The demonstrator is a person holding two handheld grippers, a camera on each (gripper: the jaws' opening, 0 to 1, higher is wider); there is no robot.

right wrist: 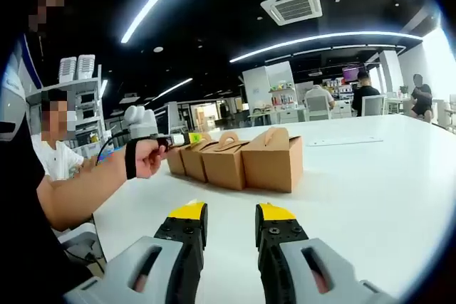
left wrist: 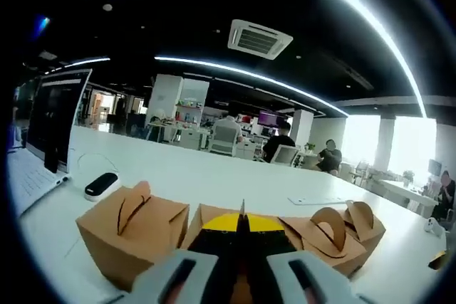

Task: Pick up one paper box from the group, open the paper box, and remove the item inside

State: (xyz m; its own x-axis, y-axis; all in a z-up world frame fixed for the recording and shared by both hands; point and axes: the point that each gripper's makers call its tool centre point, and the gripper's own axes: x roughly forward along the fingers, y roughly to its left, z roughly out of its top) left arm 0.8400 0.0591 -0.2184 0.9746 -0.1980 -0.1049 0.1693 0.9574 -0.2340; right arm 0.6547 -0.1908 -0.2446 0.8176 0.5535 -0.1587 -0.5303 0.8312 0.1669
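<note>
Four paper boxes (right wrist: 231, 160) – one row, two tools

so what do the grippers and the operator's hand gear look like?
Right gripper: two black fingers with yellow tips, on light grey housings with slotted openings. Left gripper: same black fingers, yellow tips, grey slotted housings; in the right gripper view it has a pale rounded top. The person's hand wears a black wrist strap; the upper sleeve looks dark.

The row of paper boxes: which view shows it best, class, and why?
The right gripper view: the whole row of paper boxes stands unobstructed on the white table. In the left gripper view the boxes are close, partly hidden behind the left tool.
</note>
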